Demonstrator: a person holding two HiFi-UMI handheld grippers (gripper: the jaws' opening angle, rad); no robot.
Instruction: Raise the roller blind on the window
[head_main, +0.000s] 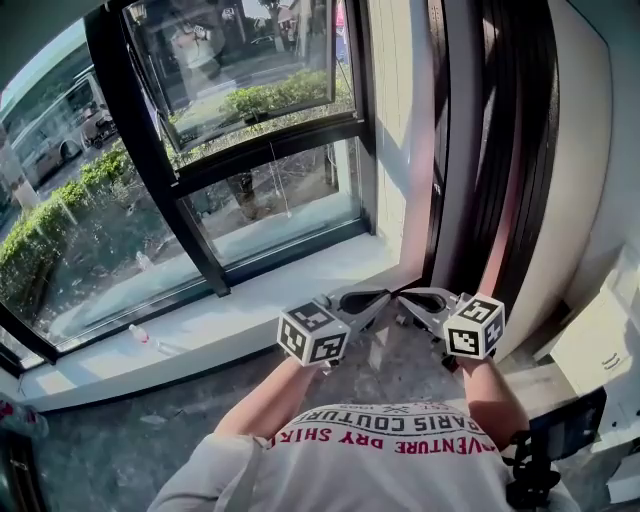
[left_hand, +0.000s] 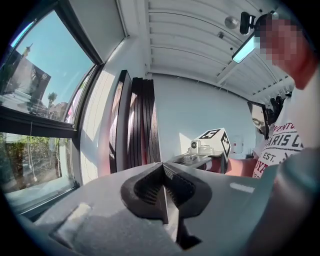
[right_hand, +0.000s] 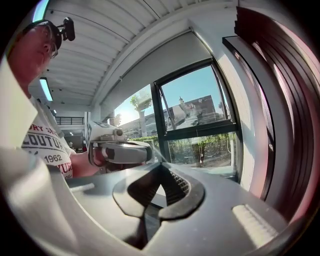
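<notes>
- The window (head_main: 250, 130) fills the upper left of the head view. It has dark frames, a tilted upper pane and a fixed lower pane, with hedges and a street outside.
- The grey stone floor (head_main: 120, 440) runs under the person, and a white sill (head_main: 230, 310) lies along the foot of the glass.
- A stack of dark panels (head_main: 500, 150) stands upright against the white wall, just to the right of the window.
- Roller blind (right_hand: 162, 60): in the right gripper view a flat grey sheet sits above the window's top frame. It looks to be the blind, drawn up clear of the panes, though I cannot tell it from the wall for sure.
- The person's white shirt (head_main: 390, 460) with red print shows at the bottom of the head view, with both forearms reaching forward.
- Left gripper (head_main: 386, 293): it is held low over the floor near the sill, pointing towards the other gripper. Its own view shows the ribbed pads pressed together — nothing is between them.
- Right gripper (head_main: 403, 294): it mirrors the left, with the two tips almost meeting. Its jaws are closed tight too, and it is empty.
- A thin cord (head_main: 278, 185) hangs in front of the lower pane, well apart from both grippers.
</notes>
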